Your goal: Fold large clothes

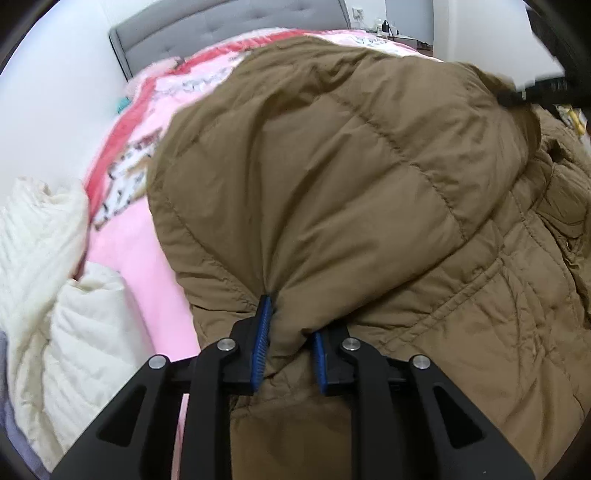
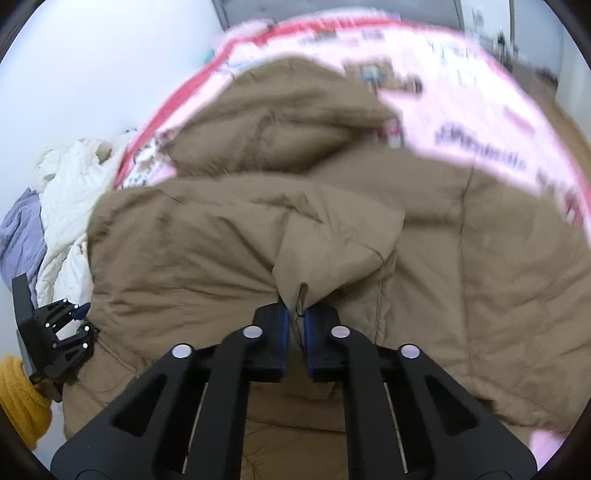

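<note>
The brown padded coat lies spread on the pink blanket. The left gripper has its jaws clamped on a bunched fold of it; the right gripper pinches another fold. A white quilt lies beside.

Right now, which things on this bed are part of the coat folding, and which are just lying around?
Part of the job:
brown padded coat
left hand-held gripper, clamped on a fold of it
right hand-held gripper, pinching another fold

Just lying about:
pink printed blanket
cream quilted garment
lavender cloth
grey headboard
</note>
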### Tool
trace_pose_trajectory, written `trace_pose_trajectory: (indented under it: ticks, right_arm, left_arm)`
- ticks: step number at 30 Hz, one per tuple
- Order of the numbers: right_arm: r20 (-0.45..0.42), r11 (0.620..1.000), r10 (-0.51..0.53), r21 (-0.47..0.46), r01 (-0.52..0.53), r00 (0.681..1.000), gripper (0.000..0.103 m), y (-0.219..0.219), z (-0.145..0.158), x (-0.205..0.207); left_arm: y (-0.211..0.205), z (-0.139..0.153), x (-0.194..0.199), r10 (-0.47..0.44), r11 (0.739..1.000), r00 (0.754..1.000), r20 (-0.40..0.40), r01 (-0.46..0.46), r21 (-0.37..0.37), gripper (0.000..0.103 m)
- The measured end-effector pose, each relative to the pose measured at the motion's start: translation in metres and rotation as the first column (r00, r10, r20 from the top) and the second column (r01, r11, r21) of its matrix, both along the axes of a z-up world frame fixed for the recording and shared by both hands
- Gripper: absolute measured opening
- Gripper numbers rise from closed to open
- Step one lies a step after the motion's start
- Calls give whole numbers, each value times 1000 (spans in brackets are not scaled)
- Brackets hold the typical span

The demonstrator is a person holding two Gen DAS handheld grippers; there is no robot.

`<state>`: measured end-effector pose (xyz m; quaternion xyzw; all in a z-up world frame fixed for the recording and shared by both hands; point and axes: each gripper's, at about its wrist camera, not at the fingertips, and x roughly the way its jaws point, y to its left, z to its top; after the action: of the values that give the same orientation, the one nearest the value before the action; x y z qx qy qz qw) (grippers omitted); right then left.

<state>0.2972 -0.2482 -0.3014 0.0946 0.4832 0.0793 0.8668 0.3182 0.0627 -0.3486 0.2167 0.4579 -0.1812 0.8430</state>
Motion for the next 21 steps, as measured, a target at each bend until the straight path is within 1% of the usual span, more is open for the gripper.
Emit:
trace_pose_trajectory:
  ticks: [1, 2, 3, 5, 7, 9, 11, 12, 13, 14, 15, 16, 17, 19, 20, 21]
  right_arm:
    - [32, 999, 4, -37, -3, 999, 6, 3, 11, -2]
    - [45, 998, 6, -67, -3, 999, 6, 5, 19, -3]
    - [27, 996, 8, -83, -6, 1000, 6, 6, 23, -2]
    - [-15, 992, -6, -123, 4, 1000, 5, 6, 18, 0]
    - [-100, 978, -11, -208, -10, 995, 6, 10, -10, 1]
    - [-151, 972, -27, -234, -10, 988, 8, 7, -35, 1]
    - [-158, 972, -33, -236, -6, 987, 11, 7, -48, 0]
    - [-147, 970, -38, -243, 1, 988, 15, 8, -50, 0]
    - [-136, 973, -40, -231, 8, 990, 16, 9, -48, -1]
    - [-105, 980, -50, -195, 29, 993, 17, 6, -39, -5]
    - [-73, 986, -56, -160, 44, 996, 22, 3, -30, -11]
    - [-45, 990, -60, -130, 54, 997, 31, -2, -21, -18]
    - [-17, 991, -66, -118, 64, 998, 36, -5, -11, -24]
    - [95, 990, -83, -102, 93, 992, 49, -9, 21, -40]
    - [136, 990, -84, -102, 98, 987, 52, -8, 32, -43]
    - [198, 990, -75, -101, 97, 977, 61, -5, 47, -46]
  left_arm:
    - [-4, 1, -4, -8, 1000, 1000, 14, 8, 13, 20]
    - [-7, 0, -7, -11, 1000, 1000, 17, 10, 24, 20]
    - [-10, -3, -8, -4, 999, 1000, 15, 4, 37, 20]
    - [-12, -5, -8, 11, 1000, 1000, 13, -11, 23, 20]
    - [-12, -8, -4, 12, 1000, 1000, -6, -11, 17, 20]
    - [-13, -9, -1, -3, 1000, 1000, -16, 4, 25, 23]
    - [-10, -8, 0, -13, 1000, 1000, -16, 13, 29, 27]
    - [-7, -4, -1, -11, 1000, 1000, -8, 12, 25, 30]
    - [-2, 0, -2, -9, 1000, 1000, -4, 9, 14, 34]
    - [4, 6, -4, -5, 1000, 1000, 2, 5, -8, 37]
    - [8, 13, -6, -4, 1000, 1000, 8, 4, -28, 44]
    - [15, 22, -10, -5, 999, 1000, 21, 6, -50, 54]
    - [21, 33, -13, -6, 998, 999, 39, 8, -69, 58]
    - [30, 55, -14, -9, 994, 996, 86, 18, -111, 68]
    - [32, 65, -13, -5, 991, 994, 110, 19, -129, 71]
    - [34, 78, -7, 8, 988, 990, 140, 14, -153, 75]
